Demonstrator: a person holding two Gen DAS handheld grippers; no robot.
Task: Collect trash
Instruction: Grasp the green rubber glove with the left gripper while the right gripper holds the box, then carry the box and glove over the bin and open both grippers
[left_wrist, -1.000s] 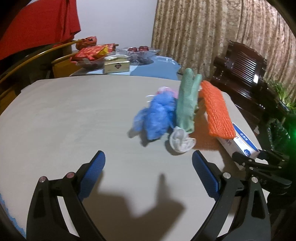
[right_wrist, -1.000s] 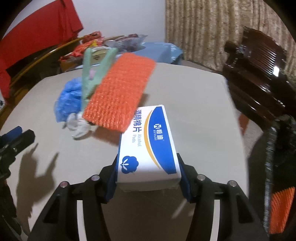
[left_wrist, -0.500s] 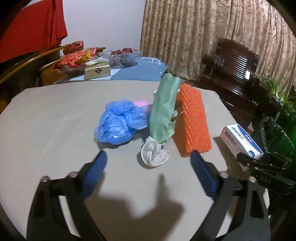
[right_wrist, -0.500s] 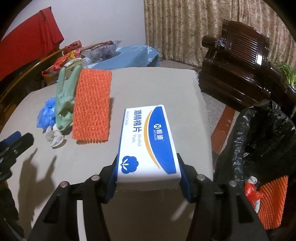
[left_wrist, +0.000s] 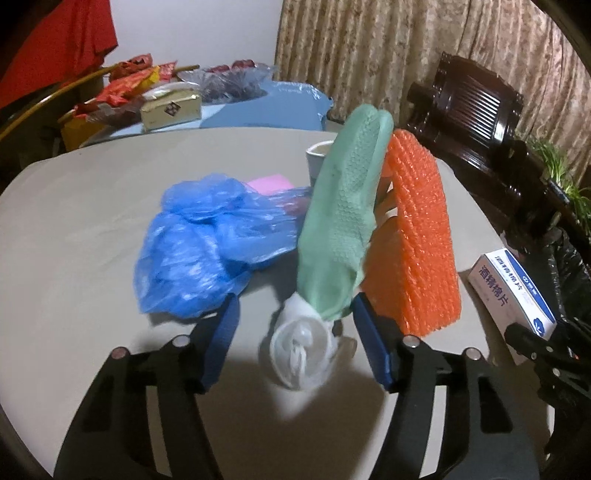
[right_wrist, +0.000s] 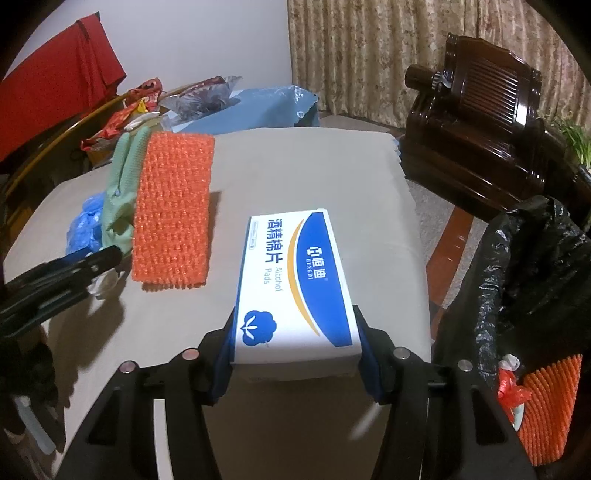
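The left gripper (left_wrist: 295, 325) was closing around a crumpled white wad (left_wrist: 301, 347) on the surface (left_wrist: 92, 221), pads not yet touching it; the right gripper (right_wrist: 295, 347) clamped an alcohol-pad box (right_wrist: 295, 284) beside the black trash bag (right_wrist: 524, 266)

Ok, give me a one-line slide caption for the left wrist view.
Left gripper closing its fingers around the white wad at the green glove's cuff.

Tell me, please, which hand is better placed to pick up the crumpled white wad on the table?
Left. Its tongs already straddle the white wad and are closing, the pads not yet pressing on it. The right tongs are shut on the alcohol pads box, beside the black trash bag.
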